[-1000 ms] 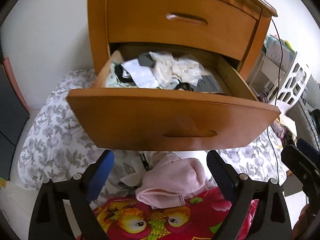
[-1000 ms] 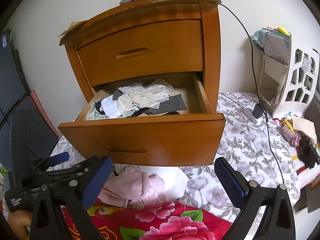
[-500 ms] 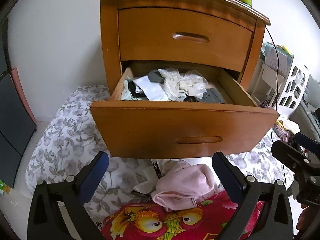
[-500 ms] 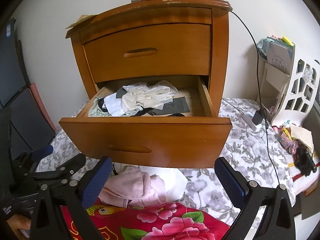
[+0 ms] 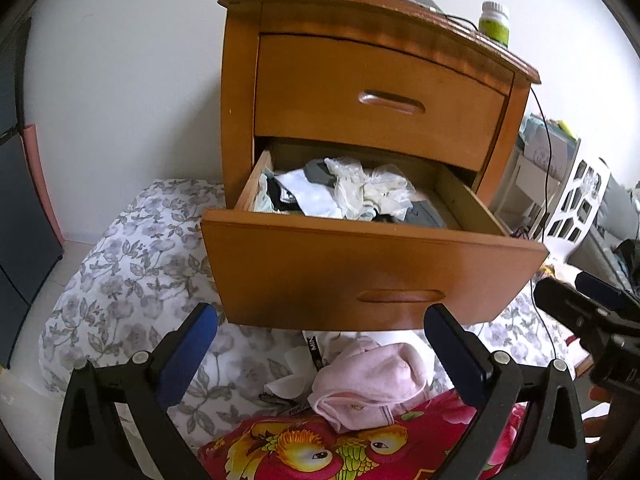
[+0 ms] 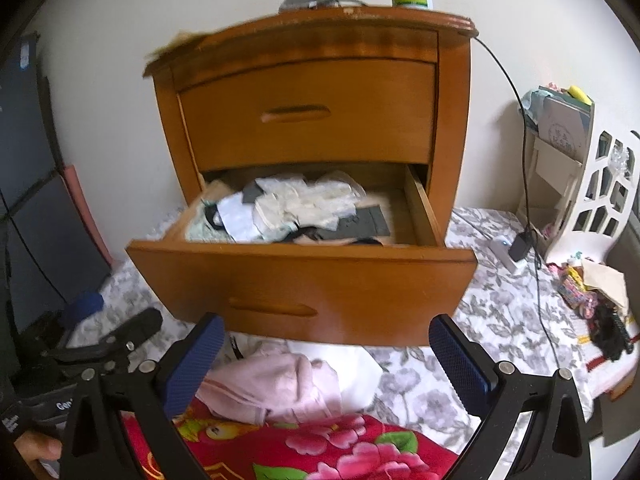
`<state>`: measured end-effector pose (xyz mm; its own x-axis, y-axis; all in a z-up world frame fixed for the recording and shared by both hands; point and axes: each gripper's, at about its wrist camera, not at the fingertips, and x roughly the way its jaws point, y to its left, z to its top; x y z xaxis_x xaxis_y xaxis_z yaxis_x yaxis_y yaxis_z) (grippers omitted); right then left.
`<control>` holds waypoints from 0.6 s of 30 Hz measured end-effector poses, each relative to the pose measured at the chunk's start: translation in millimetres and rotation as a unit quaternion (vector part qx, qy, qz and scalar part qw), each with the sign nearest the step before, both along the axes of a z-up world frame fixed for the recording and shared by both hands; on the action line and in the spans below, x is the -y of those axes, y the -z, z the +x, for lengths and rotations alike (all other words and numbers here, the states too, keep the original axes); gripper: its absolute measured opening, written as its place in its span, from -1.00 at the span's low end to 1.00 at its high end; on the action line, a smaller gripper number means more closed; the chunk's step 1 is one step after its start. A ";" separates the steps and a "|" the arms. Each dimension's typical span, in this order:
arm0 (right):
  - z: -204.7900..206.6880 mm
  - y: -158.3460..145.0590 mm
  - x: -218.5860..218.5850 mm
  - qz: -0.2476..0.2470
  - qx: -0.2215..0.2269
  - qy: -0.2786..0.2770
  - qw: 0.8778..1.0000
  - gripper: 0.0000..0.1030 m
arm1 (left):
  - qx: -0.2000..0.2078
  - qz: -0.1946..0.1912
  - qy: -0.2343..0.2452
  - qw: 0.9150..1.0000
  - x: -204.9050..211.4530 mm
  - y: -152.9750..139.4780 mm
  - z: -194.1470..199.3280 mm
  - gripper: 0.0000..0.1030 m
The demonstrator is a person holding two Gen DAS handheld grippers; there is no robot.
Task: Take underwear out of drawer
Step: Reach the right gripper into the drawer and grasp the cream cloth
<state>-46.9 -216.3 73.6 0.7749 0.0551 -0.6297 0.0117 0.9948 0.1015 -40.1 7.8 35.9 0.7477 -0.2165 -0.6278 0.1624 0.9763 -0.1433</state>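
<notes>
- The left claw (image 5: 320,334) hangs wide open and empty below the drawer (image 5: 372,268) front, likely backed off to leave the way in clear
- The drawer stands pulled out, so the underwear (image 5: 352,196) heaped inside lies exposed, above and beyond both claws
- The right claw (image 6: 326,338) is spread open too, holding nothing, facing the drawer front, underwear well apart
</notes>
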 end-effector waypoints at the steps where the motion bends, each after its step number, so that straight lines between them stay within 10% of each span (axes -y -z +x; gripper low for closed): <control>1: 0.6 -1.9 0.8 0.001 0.004 0.001 1.000 1.00 | 0.003 -0.003 -0.002 1.000 -1.1 -0.5 -0.3 1.00; 18: 57.7 -41.8 -17.8 -0.017 0.002 -0.071 0.997 1.00 | -0.007 -0.008 -0.032 0.999 -18.5 3.8 10.4 1.00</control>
<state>10.9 -198.5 115.5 0.7637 0.1428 -0.6296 -0.1300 0.9893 0.0666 -29.7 26.3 32.0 0.7511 -0.1785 -0.6356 0.0965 0.9821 -0.1617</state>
